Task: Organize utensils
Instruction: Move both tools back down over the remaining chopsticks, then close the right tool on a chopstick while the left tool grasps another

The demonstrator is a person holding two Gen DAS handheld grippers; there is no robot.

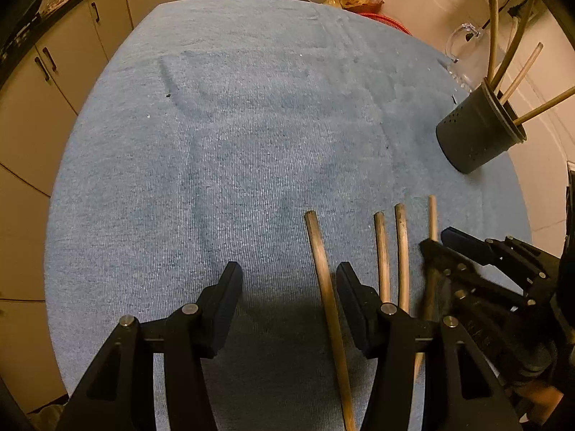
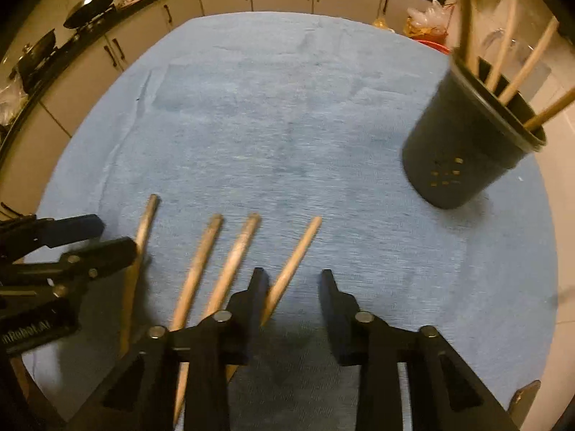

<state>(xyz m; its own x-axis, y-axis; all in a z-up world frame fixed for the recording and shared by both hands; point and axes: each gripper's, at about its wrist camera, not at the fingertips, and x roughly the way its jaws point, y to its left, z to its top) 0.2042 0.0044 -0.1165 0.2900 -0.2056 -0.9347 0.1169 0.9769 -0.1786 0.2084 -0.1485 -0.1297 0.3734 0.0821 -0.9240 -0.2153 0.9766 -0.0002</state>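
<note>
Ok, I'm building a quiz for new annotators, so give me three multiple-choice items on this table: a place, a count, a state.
1. In the right wrist view, where does the black holder stand relative to the loose chopsticks?
A. Farther away, to the right
B. Nearer, to the left
C. On top of them

2. How many loose chopsticks lie on the blue cloth?
A. Two
B. Four
C. Seven

3. What state is the black holder in?
A. Tipped over, empty
B. Standing, with sticks in it
C. Covered by a lid

Key: 1 A, it sits near the cloth's right edge, beyond their tips; 2 B, four lie side by side; 3 B, sticks poke from its open top.
</note>
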